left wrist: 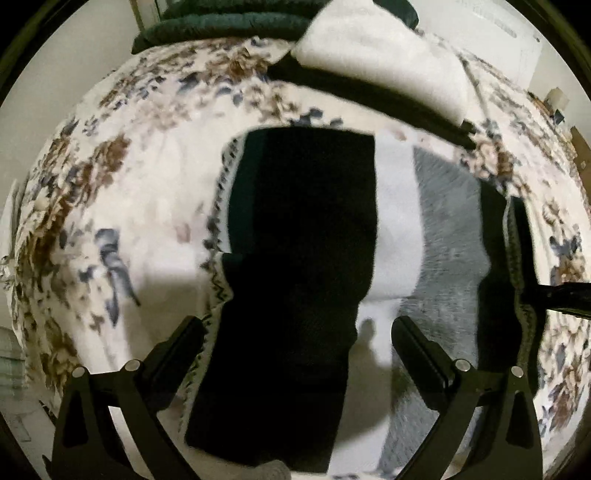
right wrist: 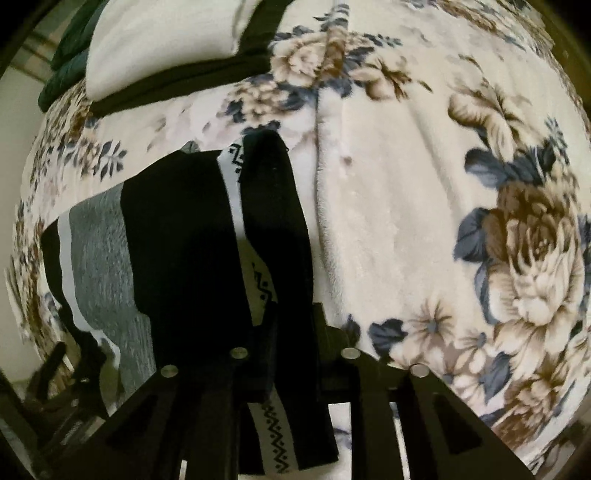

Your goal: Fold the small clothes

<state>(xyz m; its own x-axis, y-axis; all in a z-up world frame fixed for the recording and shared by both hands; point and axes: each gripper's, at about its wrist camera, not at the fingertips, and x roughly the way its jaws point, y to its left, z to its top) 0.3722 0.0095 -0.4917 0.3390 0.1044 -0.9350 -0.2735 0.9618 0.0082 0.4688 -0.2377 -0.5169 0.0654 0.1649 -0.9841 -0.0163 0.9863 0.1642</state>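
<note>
A small garment [left wrist: 295, 221] with black, white and grey panels and a zigzag-patterned trim lies spread on the floral blanket [left wrist: 129, 184]. My left gripper [left wrist: 297, 328] hangs open above its near part, one finger on each side of the black panel, with the pads off the cloth. In the right wrist view the same garment [right wrist: 177, 240] has its black edge with the zigzag band lifted. My right gripper [right wrist: 295, 332] is shut on that edge and points down at the floral blanket [right wrist: 406, 184]. A dark piece at the lower left edge looks like the left gripper [right wrist: 55, 369].
A white folded cloth [left wrist: 388, 66] with a black border lies at the far end of the bed, and a dark green blanket [left wrist: 221, 26] is behind it. Both show in the right wrist view too: white cloth [right wrist: 166, 40], green blanket [right wrist: 70, 55]. A fold line runs along the blanket.
</note>
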